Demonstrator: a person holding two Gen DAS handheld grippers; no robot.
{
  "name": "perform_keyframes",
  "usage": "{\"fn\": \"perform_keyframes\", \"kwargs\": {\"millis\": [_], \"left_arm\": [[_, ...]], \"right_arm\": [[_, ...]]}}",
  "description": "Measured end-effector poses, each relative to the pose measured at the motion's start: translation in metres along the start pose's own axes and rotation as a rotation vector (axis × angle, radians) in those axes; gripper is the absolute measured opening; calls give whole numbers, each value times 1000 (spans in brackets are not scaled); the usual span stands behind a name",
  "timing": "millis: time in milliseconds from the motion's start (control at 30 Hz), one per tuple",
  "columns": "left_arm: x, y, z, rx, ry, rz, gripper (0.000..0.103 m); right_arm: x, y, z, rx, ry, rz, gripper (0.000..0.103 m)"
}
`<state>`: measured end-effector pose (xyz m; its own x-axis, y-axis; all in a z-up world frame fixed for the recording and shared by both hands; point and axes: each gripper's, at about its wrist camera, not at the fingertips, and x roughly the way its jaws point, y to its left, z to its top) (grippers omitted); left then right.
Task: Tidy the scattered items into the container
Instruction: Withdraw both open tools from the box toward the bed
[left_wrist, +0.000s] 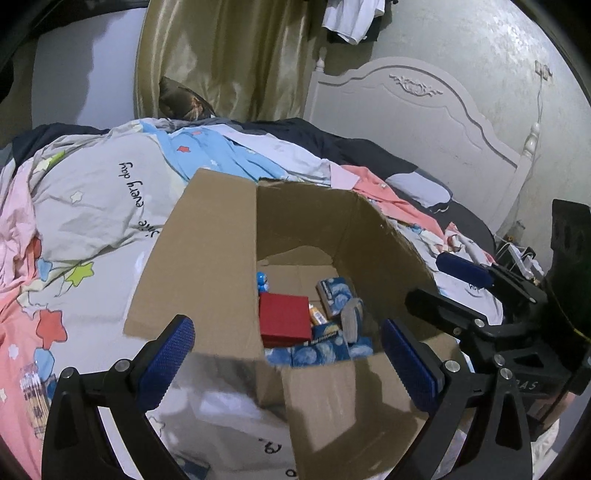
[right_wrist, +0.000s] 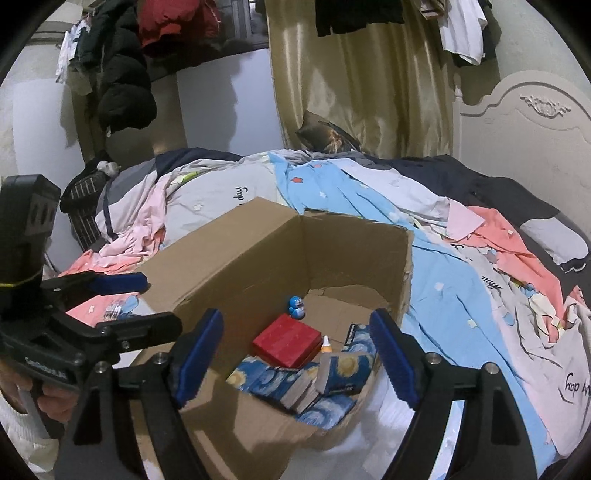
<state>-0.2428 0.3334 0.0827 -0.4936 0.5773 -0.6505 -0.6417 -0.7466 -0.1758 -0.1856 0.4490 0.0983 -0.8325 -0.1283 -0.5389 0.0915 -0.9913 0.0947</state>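
An open cardboard box (left_wrist: 207, 258) (right_wrist: 236, 251) stands on the bed. Inside lie a red box (left_wrist: 284, 317) (right_wrist: 288, 341), a small blue figurine (left_wrist: 262, 278) (right_wrist: 296, 307), a small white bottle with an orange cap (right_wrist: 325, 343) and several blue starry-print packs (left_wrist: 321, 350) (right_wrist: 347, 373). My left gripper (left_wrist: 288, 362) is open and empty over the box's near edge. My right gripper (right_wrist: 295, 356) is open and empty above the box. Each gripper also shows at the side of the other's view: the right (left_wrist: 443, 288), the left (right_wrist: 136, 302).
The bed is covered with a rumpled quilt (left_wrist: 85, 206) (right_wrist: 461, 288) in grey, pink and light blue. A white headboard (left_wrist: 406, 114) stands on the right. A gold curtain (right_wrist: 354, 85) and hanging clothes (right_wrist: 122, 74) are behind the bed.
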Motion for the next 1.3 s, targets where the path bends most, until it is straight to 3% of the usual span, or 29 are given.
{"fn": "perform_keyframes", "kwargs": {"millis": [333,667,1100,1300], "left_arm": [[-17,12,-36,-64,1,5,103],[-46,27,-77,-56,3,77,103],[-87,108,-123,-143,24,207,103],[-105,146,-144,-193,17,231,103]], "right_arm": [[-13,24,-23,-47,19,31,79],[-17,60,-36,-93,35,82,79],[-4,138,-46,-162,58,183,79],[6,169,-50,-198,78,204,79]]}}
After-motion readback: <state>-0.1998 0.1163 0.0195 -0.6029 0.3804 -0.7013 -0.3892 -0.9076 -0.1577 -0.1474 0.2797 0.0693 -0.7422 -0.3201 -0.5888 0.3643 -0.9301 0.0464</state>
